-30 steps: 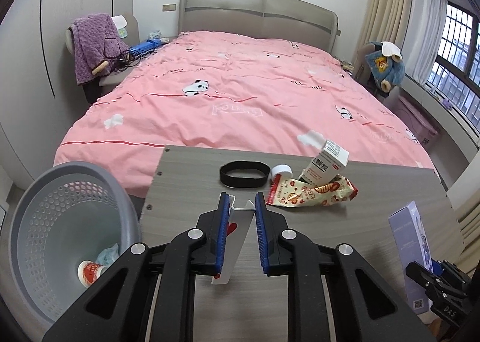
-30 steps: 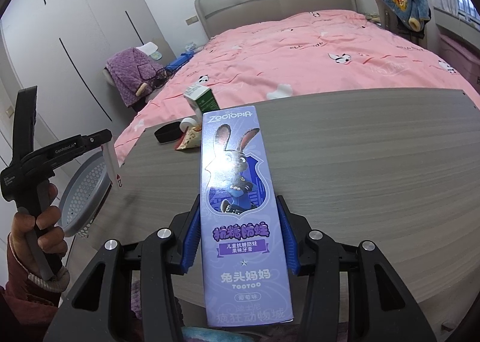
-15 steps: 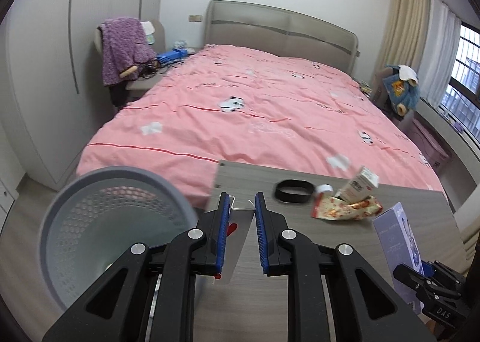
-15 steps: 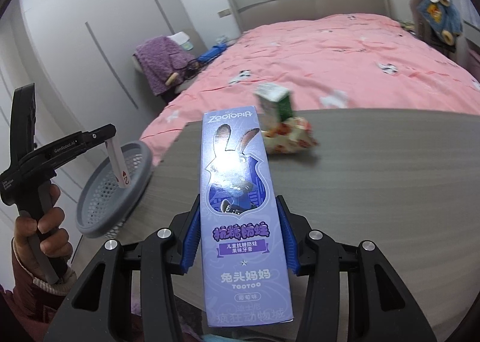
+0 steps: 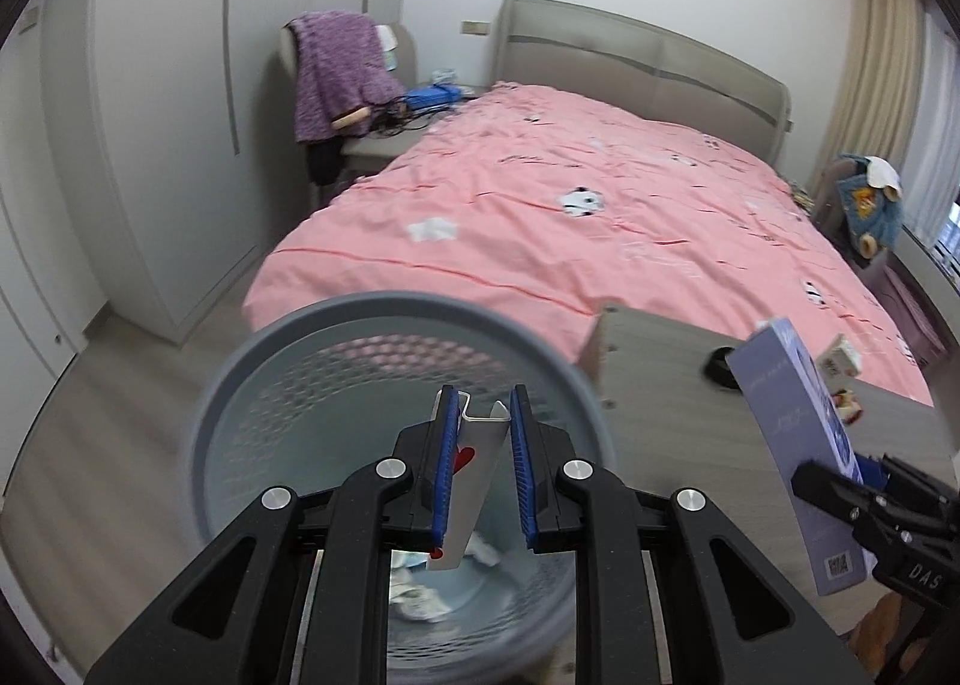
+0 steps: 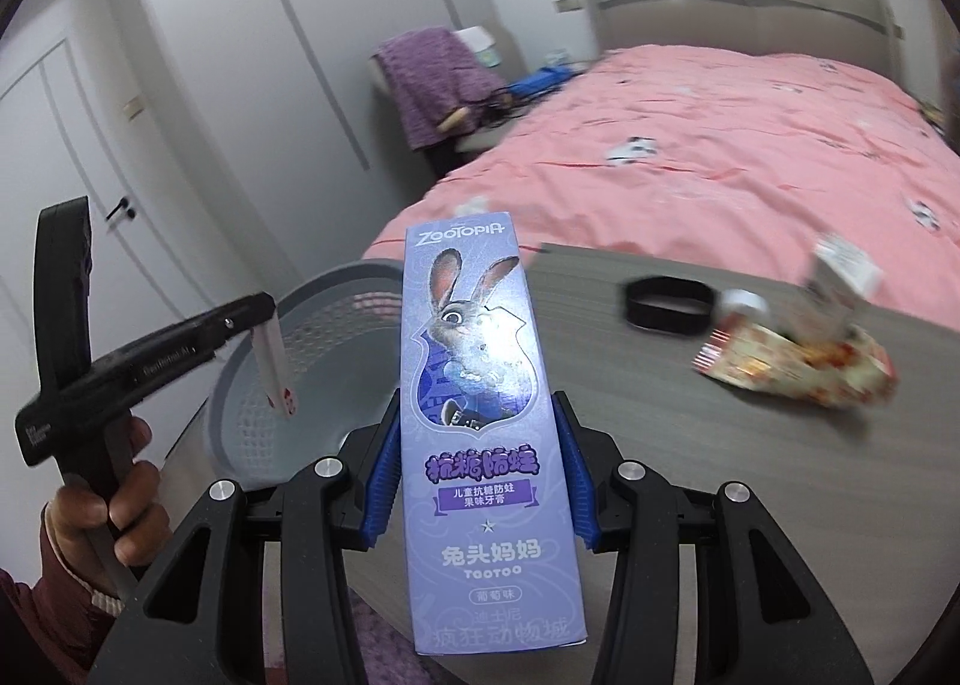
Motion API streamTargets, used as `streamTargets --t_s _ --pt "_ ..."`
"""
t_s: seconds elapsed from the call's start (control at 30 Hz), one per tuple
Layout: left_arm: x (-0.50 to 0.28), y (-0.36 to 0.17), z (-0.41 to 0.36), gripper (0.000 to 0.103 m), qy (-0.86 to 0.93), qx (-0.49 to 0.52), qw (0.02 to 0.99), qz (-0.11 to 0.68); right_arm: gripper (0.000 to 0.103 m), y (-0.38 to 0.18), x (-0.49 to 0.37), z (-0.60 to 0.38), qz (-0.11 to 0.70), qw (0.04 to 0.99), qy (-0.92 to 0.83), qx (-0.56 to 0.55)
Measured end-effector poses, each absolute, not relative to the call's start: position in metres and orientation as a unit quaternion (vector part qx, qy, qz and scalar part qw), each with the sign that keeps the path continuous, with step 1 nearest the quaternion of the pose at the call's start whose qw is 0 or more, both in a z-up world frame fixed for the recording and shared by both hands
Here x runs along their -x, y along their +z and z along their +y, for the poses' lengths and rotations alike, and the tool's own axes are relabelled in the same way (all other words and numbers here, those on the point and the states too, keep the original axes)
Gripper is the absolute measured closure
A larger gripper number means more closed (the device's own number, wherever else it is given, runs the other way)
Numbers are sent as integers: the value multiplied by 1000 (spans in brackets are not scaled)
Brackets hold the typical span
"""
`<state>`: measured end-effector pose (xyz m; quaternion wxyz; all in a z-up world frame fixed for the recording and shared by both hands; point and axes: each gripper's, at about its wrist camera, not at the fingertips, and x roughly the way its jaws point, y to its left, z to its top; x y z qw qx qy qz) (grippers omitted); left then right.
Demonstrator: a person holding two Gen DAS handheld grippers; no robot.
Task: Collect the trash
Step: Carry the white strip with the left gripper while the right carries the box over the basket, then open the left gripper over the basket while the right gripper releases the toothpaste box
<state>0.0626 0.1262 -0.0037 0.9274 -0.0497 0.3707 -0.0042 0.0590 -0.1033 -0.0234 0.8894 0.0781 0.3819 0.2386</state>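
Left tool (image 5: 480, 463): clamped on a folded white card (image 5: 471, 481), lower centre, above the grey bin (image 5: 252, 373).
Right tool (image 6: 477, 481): clamped on the purple toothpaste box (image 6: 474, 385), centre frame.

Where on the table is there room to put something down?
The table is bare between the purple box and the snack wrapper. It is crowded at the far edge: black band, wrapper and small carton sit close together.

basket (image 5: 384, 325) mouth open below, table (image 5: 660, 385) edge beside it
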Motion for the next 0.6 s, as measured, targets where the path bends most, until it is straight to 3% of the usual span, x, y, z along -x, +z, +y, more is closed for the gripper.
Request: streamTargets --t_s 0.6 --pt "-65 -25 194 86 52 60 918 389 58 -29 -96 6 407 859 311 -17"
